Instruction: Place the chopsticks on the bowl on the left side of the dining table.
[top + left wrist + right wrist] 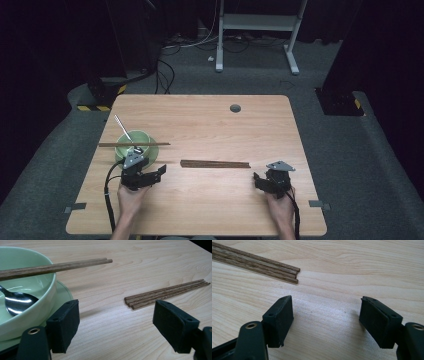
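High overhead on table [210, 125]; two low close views sharing chopsticks [166, 293].

A bundle of dark wooden chopsticks [215, 164] lies flat mid-frame. One pair [134, 144] rests across the green bowl [145, 137] at left, holding a spoon [123, 129].

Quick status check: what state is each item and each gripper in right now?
left gripper: open, empty, beside the bowl
right gripper: open, empty, near the loose chopsticks' end
bowl: upright on a green plate, spoon inside
spoon: resting in the bowl
chopstick pair: laid across the bowl's rim
loose chopsticks: bundled flat on the table
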`<state>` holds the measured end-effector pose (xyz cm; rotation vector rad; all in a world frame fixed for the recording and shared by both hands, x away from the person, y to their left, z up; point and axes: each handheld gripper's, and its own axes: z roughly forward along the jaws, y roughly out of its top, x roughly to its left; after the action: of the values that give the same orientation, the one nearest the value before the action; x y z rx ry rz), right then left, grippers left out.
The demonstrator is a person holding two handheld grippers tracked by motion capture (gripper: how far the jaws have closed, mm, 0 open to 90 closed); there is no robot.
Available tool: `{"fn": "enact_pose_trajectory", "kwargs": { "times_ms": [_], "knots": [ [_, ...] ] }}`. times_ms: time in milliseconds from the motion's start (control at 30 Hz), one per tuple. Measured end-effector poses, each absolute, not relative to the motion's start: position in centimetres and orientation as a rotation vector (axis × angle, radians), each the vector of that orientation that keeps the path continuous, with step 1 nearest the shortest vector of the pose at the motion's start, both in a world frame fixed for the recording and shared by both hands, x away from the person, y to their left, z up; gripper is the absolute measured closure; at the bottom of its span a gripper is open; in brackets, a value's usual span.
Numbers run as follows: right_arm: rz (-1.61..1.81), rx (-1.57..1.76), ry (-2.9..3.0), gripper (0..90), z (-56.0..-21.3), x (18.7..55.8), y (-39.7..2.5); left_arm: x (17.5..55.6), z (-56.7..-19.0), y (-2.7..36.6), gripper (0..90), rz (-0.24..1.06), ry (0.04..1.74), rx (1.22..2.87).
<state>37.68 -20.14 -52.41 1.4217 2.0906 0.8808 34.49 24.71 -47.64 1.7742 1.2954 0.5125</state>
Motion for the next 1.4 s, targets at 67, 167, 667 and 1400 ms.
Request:
{"fn": "enact_pose_trajectory", "kwargs": {
  "times_ms": [67, 167, 667, 1400],
  "knots": [
    [0.881, 1.422, 2.091, 26.8, -52.4, 37.7, -20.1, 34.5, -47.7, 24.7, 21.9, 0.51, 1.297, 1.775],
    [0.881, 1.421, 2.091, 26.8, -52.4, 37.7, -20.1, 34.5, -47.8, 24.7, 22.0, 0.505, 1.302, 1.776],
    [0.881, 1.422, 2.091, 26.8, -52.4, 37.7, -20.1, 34.7, -48.5, 24.4, 22.7, 0.493, 1.306, 1.801],
    [0.881, 1.421, 2.091, 26.7, -52.4, 37.7, -20.1, 35.2, -49.3, 23.9, 22.7, 0.486, 1.321, 1.832]
  ]
}}
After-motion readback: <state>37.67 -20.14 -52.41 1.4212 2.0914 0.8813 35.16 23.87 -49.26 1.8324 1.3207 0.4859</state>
